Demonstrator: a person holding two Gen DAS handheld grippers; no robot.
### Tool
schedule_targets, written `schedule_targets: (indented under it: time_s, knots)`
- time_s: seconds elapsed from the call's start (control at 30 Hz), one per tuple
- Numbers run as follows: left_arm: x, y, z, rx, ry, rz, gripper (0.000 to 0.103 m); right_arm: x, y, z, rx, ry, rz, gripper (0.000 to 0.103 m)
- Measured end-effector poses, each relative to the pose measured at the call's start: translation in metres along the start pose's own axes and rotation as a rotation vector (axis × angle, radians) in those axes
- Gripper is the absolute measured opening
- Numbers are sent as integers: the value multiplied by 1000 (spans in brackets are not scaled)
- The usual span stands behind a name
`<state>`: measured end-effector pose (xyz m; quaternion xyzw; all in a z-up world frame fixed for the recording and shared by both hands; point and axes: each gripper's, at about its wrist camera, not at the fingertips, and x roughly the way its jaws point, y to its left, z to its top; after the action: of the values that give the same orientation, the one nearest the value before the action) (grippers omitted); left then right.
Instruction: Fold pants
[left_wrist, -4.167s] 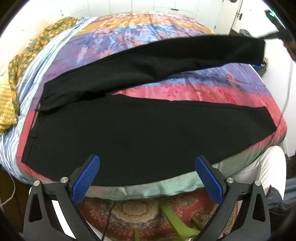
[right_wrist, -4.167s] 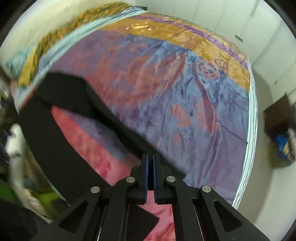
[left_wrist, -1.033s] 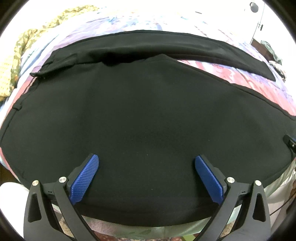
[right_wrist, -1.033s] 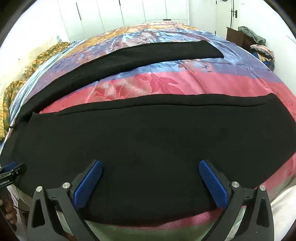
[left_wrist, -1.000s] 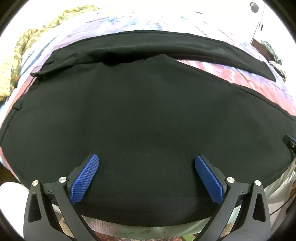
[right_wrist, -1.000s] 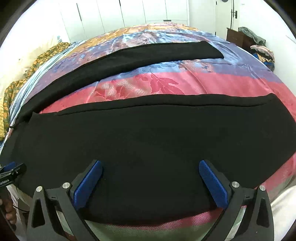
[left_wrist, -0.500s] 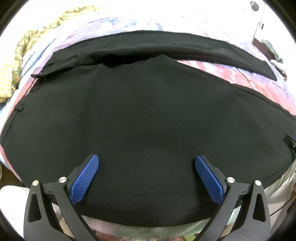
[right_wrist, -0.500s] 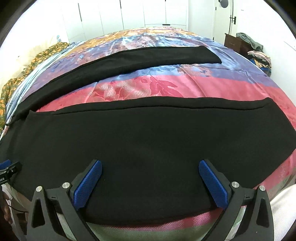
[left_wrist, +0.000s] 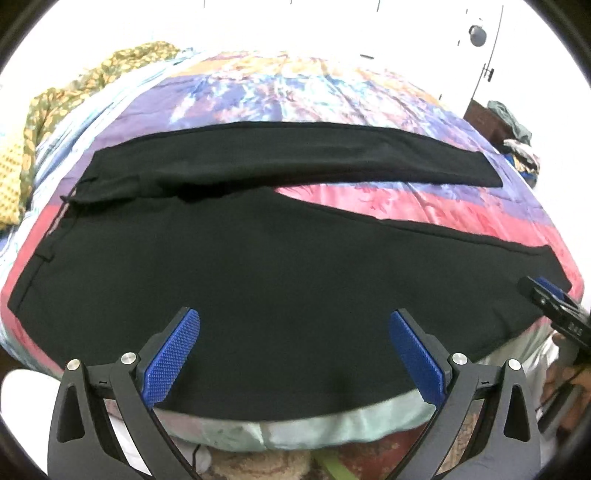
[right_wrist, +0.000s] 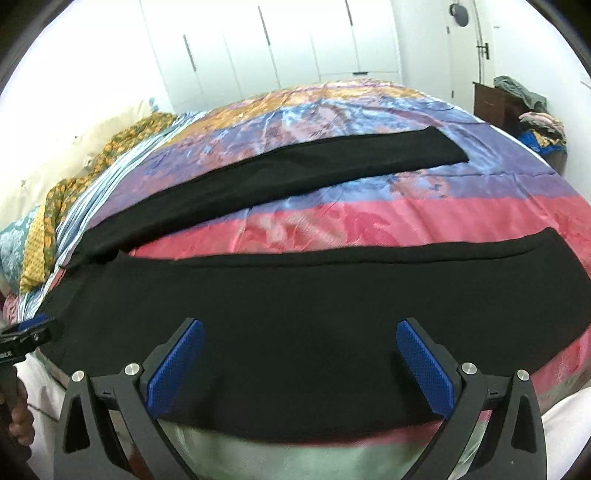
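Black pants (left_wrist: 280, 266) lie flat across the bed (left_wrist: 369, 199), legs spread in a V. Near leg runs along the bed's near edge, slightly overhanging it; far leg angles toward mid-bed. Waistband at the left end, slightly rumpled.

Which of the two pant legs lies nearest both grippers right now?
The wide near leg, along the bed's front edge under both open grippers. The far leg lies apart across the pink stripe.

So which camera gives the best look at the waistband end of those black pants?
The left wrist view: the waistband runs in full down its left side. The right wrist view shows that end only squeezed at the far left edge.
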<state>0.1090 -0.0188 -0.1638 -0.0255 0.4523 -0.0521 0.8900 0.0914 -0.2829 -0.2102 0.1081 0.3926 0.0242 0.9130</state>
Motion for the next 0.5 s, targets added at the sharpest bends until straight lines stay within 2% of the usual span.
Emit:
schedule_targets:
  time_s: [0.07,0.13,0.27,0.37,0.43,0.5]
  knots:
    - [8,10,12,-4,3,-8,102,0,-1,1,9,26,28,103]
    - [18,25,33,-10,5,-3,102,4,0,10,39,59,99,103]
    - [46,79,94,-64,-50,103,102,33,23,66,92,107,280,103]
    - [80,123,129,-154,-36,210,102,76,72,128,102,128,456,103]
    - [104,150,136,-210,-3,254,102,113,113,158,91,170,572,103]
    - [129,168,132,-233,49,312,102,152,152,172,72,212,630,103]
